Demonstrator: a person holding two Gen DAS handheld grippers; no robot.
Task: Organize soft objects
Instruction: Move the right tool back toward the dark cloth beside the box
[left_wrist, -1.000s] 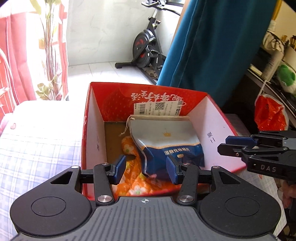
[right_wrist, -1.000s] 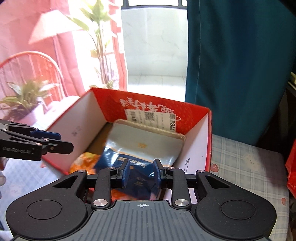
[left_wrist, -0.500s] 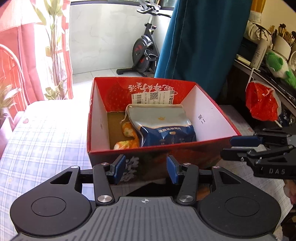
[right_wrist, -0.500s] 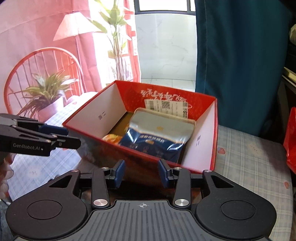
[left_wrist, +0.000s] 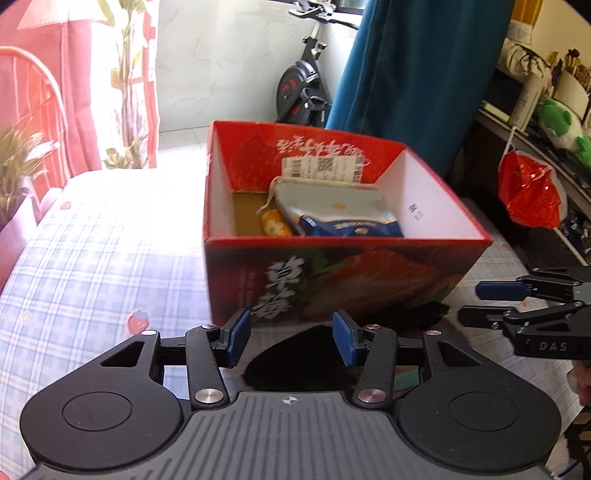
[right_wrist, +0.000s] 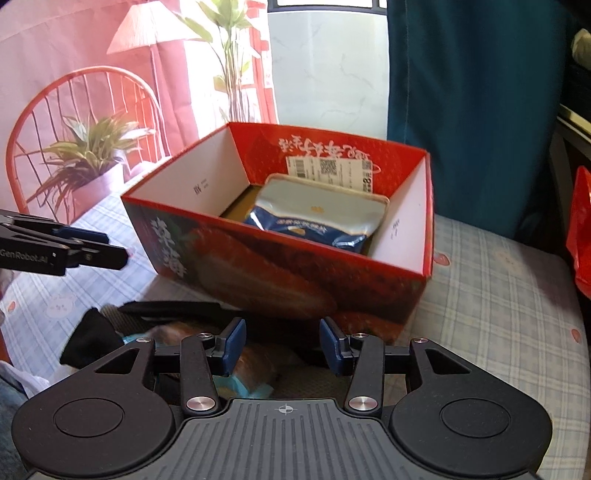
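Box (left_wrist: 332, 280) first, from the left wrist: red strawberry carton on the checked cloth (left_wrist: 92, 266), open top. Inside sits a blue-and-silver pouch (left_wrist: 340, 214) leaning on the far wall, with an orange flowery thing (left_wrist: 275, 226) tucked at its left. Left gripper (left_wrist: 291, 338) hangs in front of the box, jaws partly open, holding nothing, above a black cloth (left_wrist: 295, 365). Exercise bike (left_wrist: 303, 88), teal curtain (left_wrist: 413, 74) and red bag (left_wrist: 528, 195) behind.

Right wrist view: same box (right_wrist: 280, 273), pouch (right_wrist: 314, 218) inside. Right gripper (right_wrist: 282, 345) has just been opening, jaws part way apart and empty. Under it is a blurry brownish bundle (right_wrist: 255, 363), maybe a soft toy. Potted plant (right_wrist: 88, 155) and red chair (right_wrist: 48, 107) off to the left.
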